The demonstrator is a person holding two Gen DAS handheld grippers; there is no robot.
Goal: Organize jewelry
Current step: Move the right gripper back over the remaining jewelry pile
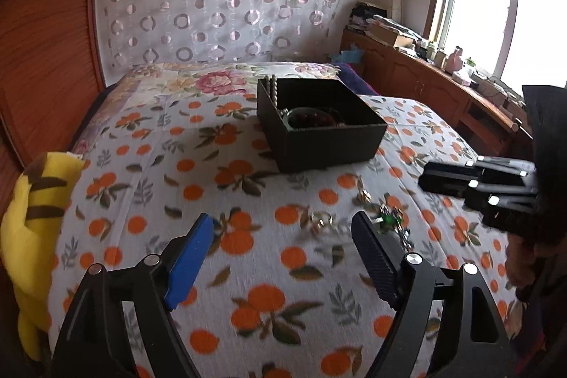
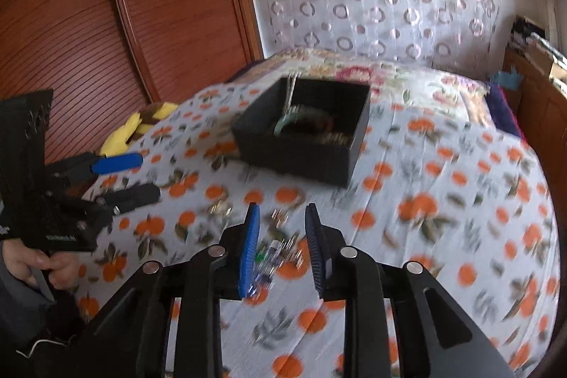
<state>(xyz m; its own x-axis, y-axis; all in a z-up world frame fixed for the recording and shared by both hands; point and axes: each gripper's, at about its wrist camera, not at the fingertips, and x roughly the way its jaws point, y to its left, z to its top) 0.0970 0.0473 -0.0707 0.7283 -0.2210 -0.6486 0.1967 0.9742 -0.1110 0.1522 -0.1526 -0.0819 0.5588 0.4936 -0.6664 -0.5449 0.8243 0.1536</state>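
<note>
A black open box [image 1: 329, 147] stands on the orange-print bedspread, holding a pearl string, a green bangle and dark beads. Loose jewelry lies in front of it: gold rings [image 1: 320, 218] and a green-stoned piece [image 1: 389, 220]. My left gripper [image 1: 282, 216] is open wide just short of the rings, with nothing between its fingers. In the right wrist view my right gripper [image 2: 282, 208] is partly open above the blurred green-stoned piece [image 2: 280, 250]; its pads touch nothing. The box [image 2: 301, 158] lies beyond it. The left gripper [image 2: 149, 176] shows at the left, the right gripper [image 1: 446, 188] at the right.
A yellow striped plush toy [image 1: 32, 222] lies at the bed's left edge by the wooden wardrobe [image 2: 106, 23]. A patterned curtain hangs behind the bed. A cluttered wooden cabinet [image 1: 425, 77] runs under the window on the right. A person's hand [image 2: 46, 264] holds the left gripper's handle.
</note>
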